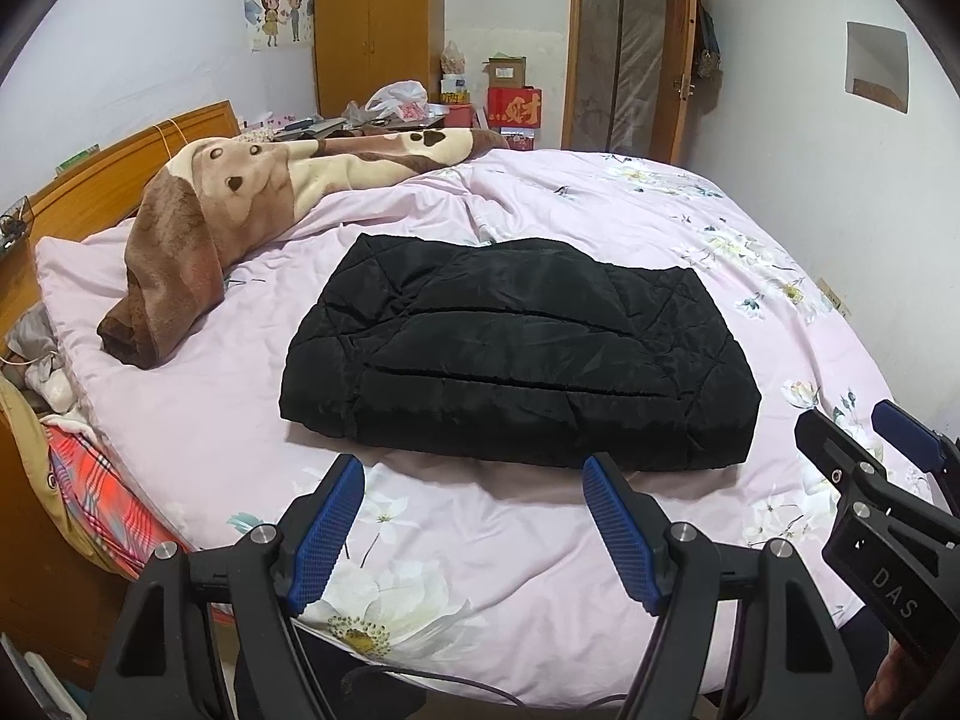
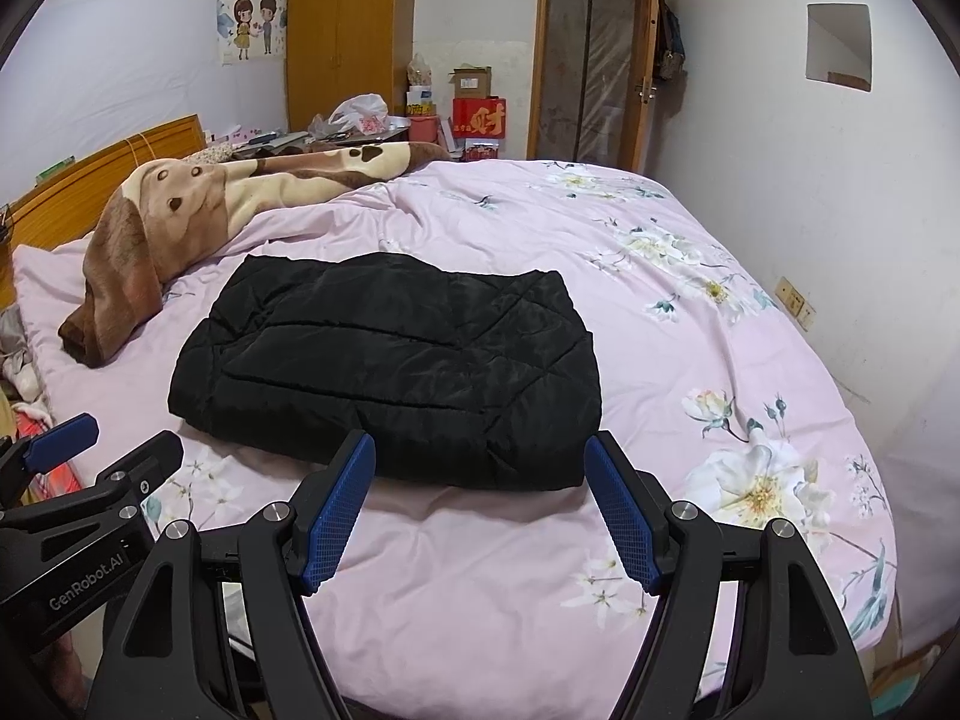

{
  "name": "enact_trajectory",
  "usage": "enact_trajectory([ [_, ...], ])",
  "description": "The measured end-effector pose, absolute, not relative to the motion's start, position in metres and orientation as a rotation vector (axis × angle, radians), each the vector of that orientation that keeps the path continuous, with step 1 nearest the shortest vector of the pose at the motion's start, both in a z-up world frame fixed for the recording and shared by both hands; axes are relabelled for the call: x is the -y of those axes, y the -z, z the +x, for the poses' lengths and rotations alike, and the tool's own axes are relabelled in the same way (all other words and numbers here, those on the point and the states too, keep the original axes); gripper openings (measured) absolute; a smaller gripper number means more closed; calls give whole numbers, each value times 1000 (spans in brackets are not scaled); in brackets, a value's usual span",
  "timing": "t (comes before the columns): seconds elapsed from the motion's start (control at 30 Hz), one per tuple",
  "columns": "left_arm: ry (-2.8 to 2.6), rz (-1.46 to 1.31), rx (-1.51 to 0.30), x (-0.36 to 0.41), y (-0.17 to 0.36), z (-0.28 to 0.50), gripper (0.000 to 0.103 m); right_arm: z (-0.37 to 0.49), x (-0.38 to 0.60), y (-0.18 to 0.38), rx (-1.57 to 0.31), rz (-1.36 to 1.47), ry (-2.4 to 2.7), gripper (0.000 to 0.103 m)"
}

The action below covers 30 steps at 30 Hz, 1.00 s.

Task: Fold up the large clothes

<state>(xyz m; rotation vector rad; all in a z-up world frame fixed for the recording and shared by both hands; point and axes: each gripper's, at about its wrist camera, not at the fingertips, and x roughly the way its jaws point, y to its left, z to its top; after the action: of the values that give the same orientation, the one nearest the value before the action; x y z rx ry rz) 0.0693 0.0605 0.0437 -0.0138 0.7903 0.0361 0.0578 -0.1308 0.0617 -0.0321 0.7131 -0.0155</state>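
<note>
A black quilted jacket (image 1: 516, 354) lies folded into a compact rectangle on the pink floral bed cover (image 1: 480, 552); it also shows in the right wrist view (image 2: 396, 366). My left gripper (image 1: 474, 471) is open and empty, held above the bed's near edge, just short of the jacket's front edge. My right gripper (image 2: 480, 450) is open and empty, at the jacket's near right corner, not touching it. Each gripper shows at the side of the other's view: the right one (image 1: 852, 420) and the left one (image 2: 126, 432).
A brown and cream plush blanket (image 1: 198, 228) lies bunched at the far left of the bed by the wooden headboard (image 1: 120, 162). Clothes (image 1: 78, 480) pile up at the bed's left side. A wardrobe (image 1: 378, 24), boxes (image 1: 513, 102) and a door (image 1: 624, 54) stand behind.
</note>
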Motion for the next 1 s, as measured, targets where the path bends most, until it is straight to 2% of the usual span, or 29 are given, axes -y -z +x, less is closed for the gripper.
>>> enact_trajectory([
  [1.0,-47,-8,-784,-60,-46,66,75,56,126,-60,-719,-35,9,72],
])
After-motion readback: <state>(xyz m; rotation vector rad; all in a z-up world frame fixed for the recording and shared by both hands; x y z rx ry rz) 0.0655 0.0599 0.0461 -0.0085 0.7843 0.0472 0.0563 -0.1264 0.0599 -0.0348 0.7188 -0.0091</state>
